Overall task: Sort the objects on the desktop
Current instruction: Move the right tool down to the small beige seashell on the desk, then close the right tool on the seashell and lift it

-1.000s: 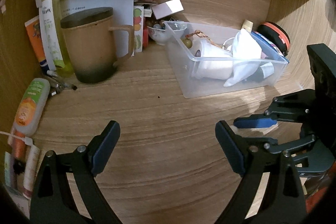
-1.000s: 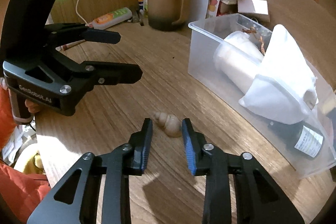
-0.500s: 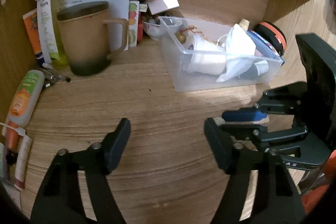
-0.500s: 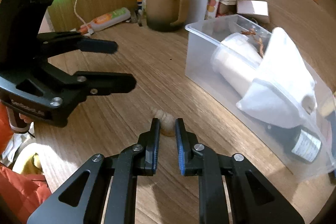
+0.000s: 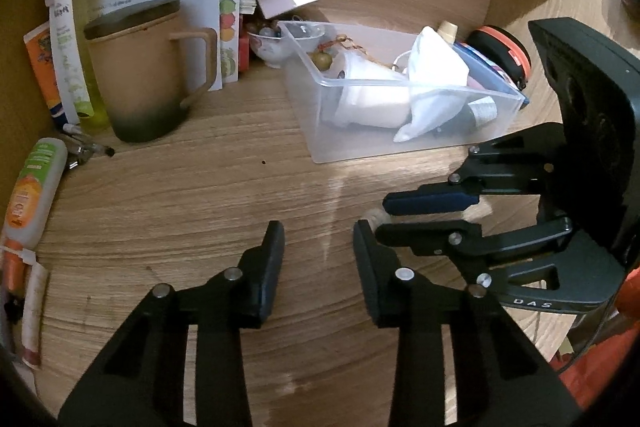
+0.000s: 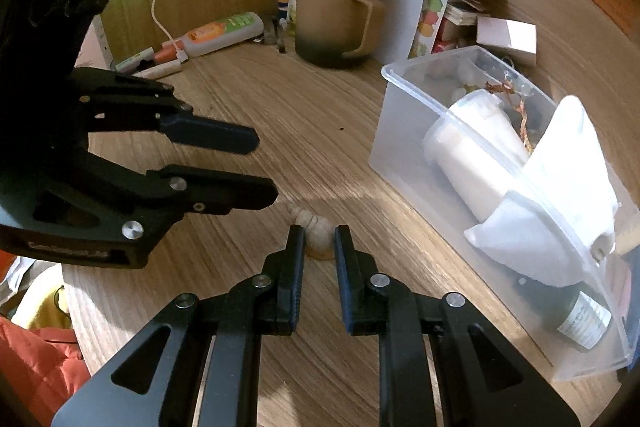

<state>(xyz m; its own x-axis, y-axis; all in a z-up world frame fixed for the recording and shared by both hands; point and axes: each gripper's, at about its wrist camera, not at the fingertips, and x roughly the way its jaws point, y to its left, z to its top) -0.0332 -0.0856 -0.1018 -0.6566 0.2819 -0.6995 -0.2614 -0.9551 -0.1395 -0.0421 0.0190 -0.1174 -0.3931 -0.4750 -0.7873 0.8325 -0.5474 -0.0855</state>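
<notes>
The shell lies on the worktop, just in front of the near corner of the clear bin, and it now sits between the pads of your right hand-held gripper. A second ago those jaws stood apart with the shell ahead of them; they have since come together on it, and the pads press its two sides. The shell still rests on the wood, not lifted.

Your left hand-held gripper has changed too: its jaws were spread wide a second ago and are closing now, with nothing between them but bare worktop. It hangs just beside the shell, on the side away from the bin, and its lower finger reaches almost over the shell in the right wrist view.

For the sorting, the pick looks made and the carry to the bin looks like your next step. The bin already holds a white roll, a white cloth and a dark bottle, so free room seems to be at the corner nearest the shell. The shell is rounded and hard, so it may slip as you raise it. Mind the left gripper when you lift.

Beyond the bin, the brown mug stands well clear.
</notes>
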